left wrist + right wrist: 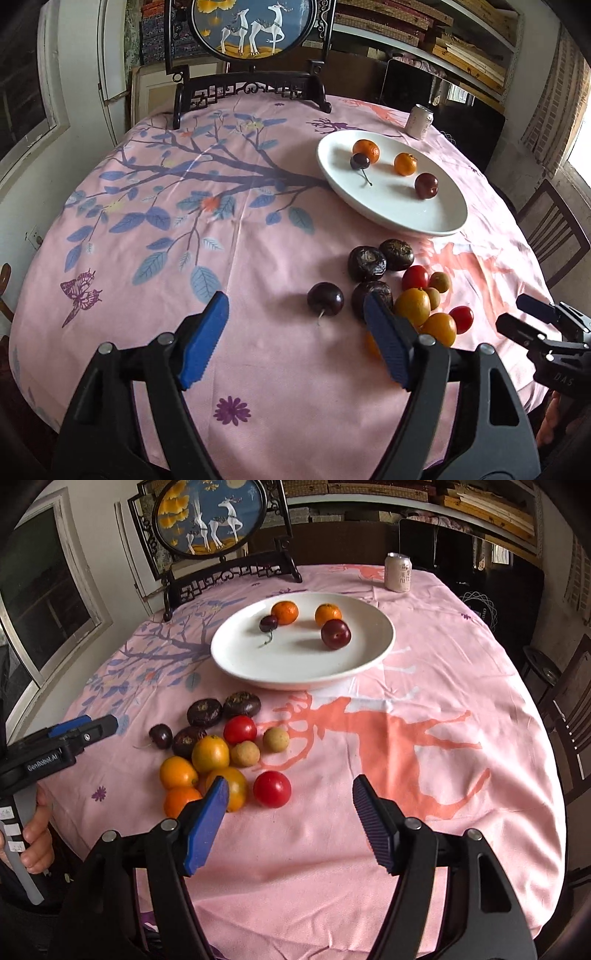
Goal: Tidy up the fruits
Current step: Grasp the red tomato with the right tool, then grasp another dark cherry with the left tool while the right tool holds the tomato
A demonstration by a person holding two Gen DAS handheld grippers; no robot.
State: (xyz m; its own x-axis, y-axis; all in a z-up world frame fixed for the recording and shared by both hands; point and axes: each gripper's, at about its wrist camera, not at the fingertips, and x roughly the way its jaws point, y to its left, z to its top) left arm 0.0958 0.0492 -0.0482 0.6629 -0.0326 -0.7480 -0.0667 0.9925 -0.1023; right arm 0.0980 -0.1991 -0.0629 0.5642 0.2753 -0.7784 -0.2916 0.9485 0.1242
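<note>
A white plate (436, 218) (236, 664) holds two oranges (284, 612), a cherry (268, 623) and a dark red plum (335, 634). A cluster of fruit lies on the pink cloth in front of it: dark water chestnuts (366, 263), a cherry (325, 298) (160, 736), red tomatoes (272, 788), yellow-orange fruits (210, 753) and small tan longans (276, 739). My left gripper (297, 332) is open and empty, just short of the cherry. My right gripper (290, 814) is open and empty, with the near tomato just ahead between its fingers.
A drink can (419, 121) (398, 572) stands at the table's far right. A framed deer panel on a dark stand (255, 33) sits at the far edge. Chairs (554, 229) stand to the right of the table.
</note>
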